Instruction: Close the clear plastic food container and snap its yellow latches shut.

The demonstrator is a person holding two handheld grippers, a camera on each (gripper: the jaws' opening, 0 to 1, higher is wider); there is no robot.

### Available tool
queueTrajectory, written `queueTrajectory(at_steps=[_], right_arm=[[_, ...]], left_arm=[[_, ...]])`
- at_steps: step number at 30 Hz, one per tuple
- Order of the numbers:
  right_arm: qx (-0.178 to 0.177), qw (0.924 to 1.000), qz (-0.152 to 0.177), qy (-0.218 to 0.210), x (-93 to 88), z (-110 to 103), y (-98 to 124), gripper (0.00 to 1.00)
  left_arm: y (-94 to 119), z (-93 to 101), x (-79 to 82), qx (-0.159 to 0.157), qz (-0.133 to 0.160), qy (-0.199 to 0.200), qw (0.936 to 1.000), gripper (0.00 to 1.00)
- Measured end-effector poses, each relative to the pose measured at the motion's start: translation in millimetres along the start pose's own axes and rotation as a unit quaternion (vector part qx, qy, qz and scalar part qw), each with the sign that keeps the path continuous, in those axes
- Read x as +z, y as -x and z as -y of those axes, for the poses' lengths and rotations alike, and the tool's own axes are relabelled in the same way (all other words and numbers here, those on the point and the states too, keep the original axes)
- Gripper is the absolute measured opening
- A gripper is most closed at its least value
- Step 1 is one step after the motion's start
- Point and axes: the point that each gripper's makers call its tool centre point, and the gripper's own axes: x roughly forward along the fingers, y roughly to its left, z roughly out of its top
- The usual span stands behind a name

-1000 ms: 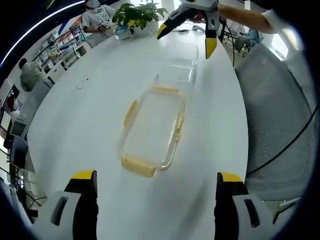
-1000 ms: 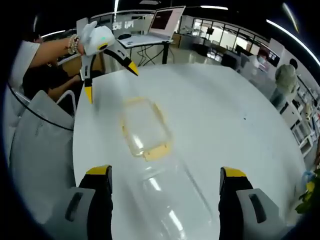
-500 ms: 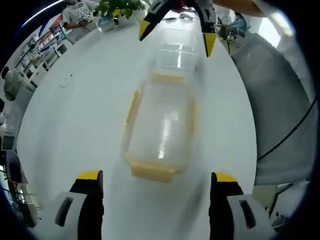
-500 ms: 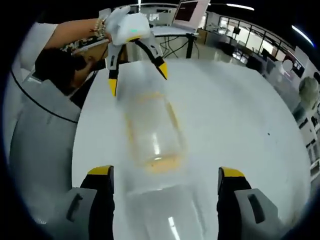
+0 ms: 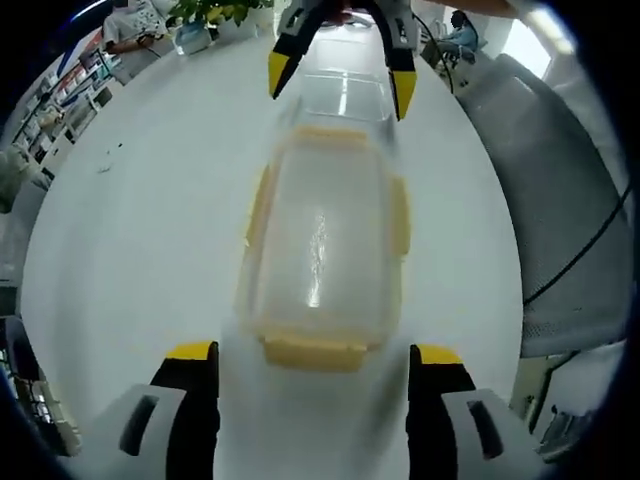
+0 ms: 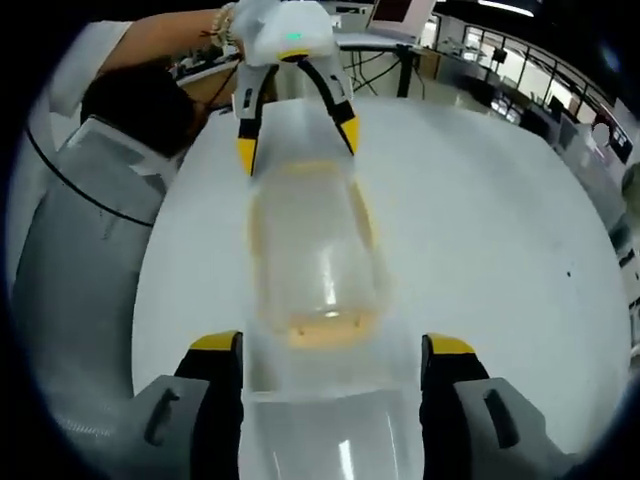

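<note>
The lid with yellow latches point(image 5: 325, 240) lies flat on the white table point(image 5: 130, 220). Its near end latch sits just ahead of my left gripper point(image 5: 312, 362), which is open with a jaw on either side. Beyond the lid stands the clear container base point(image 5: 345, 95), and the right gripper point(image 5: 335, 85) straddles it with its yellow tips. In the right gripper view the clear base point(image 6: 335, 440) lies between the jaws of my right gripper point(image 6: 342, 350), open and close to its walls. Past it is the lid point(image 6: 315, 255), then the left gripper point(image 6: 295, 135).
A grey chair point(image 5: 560, 180) stands off the table's edge, also seen as the grey chair point(image 6: 85, 250) beside the person's sleeve. Potted plants point(image 5: 205, 12) and a seated person are at the far end. An open laptop point(image 6: 400, 15) sits on a further desk.
Both grippers have come closer to each other along the lid and base. Each view's own jaws stand a little narrower than before.
</note>
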Motion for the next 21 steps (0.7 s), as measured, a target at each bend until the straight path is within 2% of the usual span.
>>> queueTrajectory(at_steps=[5,8,11,15,21], right_arm=[[0.016,0.9997,-0.005,0.019,0.1,-2.9,-8.7,0.66],[0.028,0.9992,-0.006,0.027,2.1,-6.7,-13.0,0.61],[0.031,0.9986,-0.014,0.040,1.0,-7.3,-17.5,0.54],[0.035,0.9982,-0.020,0.044,0.0,-7.7,-21.7,0.55],[0.037,0.9971,-0.031,0.059,-1.7,-7.2,-24.0,0.47]], left_arm=[[-2.1,0.6,-0.5,-0.006,-0.002,-0.002,1.0000,0.72],[-3.5,3.4,-0.1,-0.016,-0.002,-0.006,0.9999,0.66],[-4.3,3.3,0.7,-0.018,-0.001,-0.006,0.9998,0.63],[-5.3,2.6,-0.2,-0.020,-0.003,0.000,0.9998,0.63],[-5.6,3.3,-1.3,-0.026,-0.004,-0.005,0.9996,0.58]])
